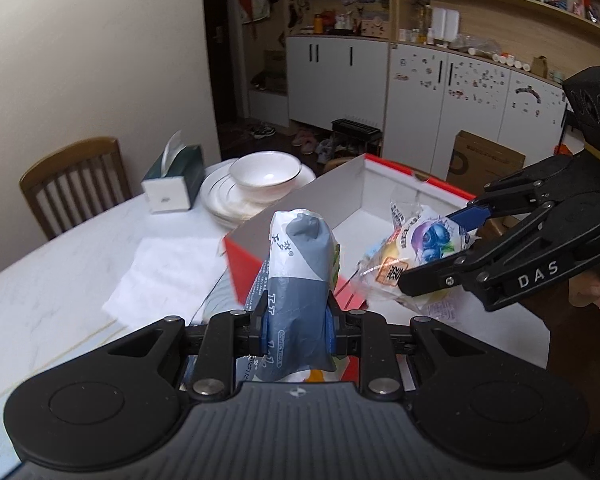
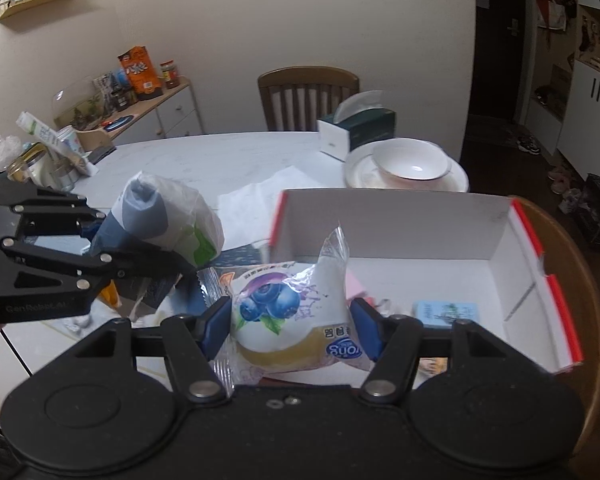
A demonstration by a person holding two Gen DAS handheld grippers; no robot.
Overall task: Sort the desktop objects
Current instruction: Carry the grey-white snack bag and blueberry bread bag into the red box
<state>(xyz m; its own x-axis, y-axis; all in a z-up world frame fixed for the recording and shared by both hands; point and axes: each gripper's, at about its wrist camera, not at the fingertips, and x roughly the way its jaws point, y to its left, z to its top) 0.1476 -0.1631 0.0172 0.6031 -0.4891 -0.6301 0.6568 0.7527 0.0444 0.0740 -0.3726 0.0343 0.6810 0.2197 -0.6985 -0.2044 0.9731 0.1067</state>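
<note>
My left gripper point(image 1: 296, 330) is shut on a grey and white soft pack point(image 1: 300, 280) and holds it upright above the table; the pack also shows in the right wrist view point(image 2: 160, 220). My right gripper point(image 2: 292, 328) is shut on a clear-wrapped blueberry bun point(image 2: 292, 312) and holds it near the front wall of the white box with red edges point(image 2: 380, 216). The bun point(image 1: 416, 252) and the right gripper point(image 1: 444, 248) show at the right of the left wrist view, beside the box point(image 1: 340, 200). A light blue pack point(image 2: 446, 312) lies inside the box.
White bowl on stacked plates point(image 2: 410, 164) and a tissue box point(image 2: 356, 128) stand behind the box. A white cloth point(image 1: 168, 272) lies on the marble table point(image 1: 60, 288). A wooden chair point(image 2: 308, 96) is at the far side. Jars and cartons point(image 2: 44, 152) crowd the left end.
</note>
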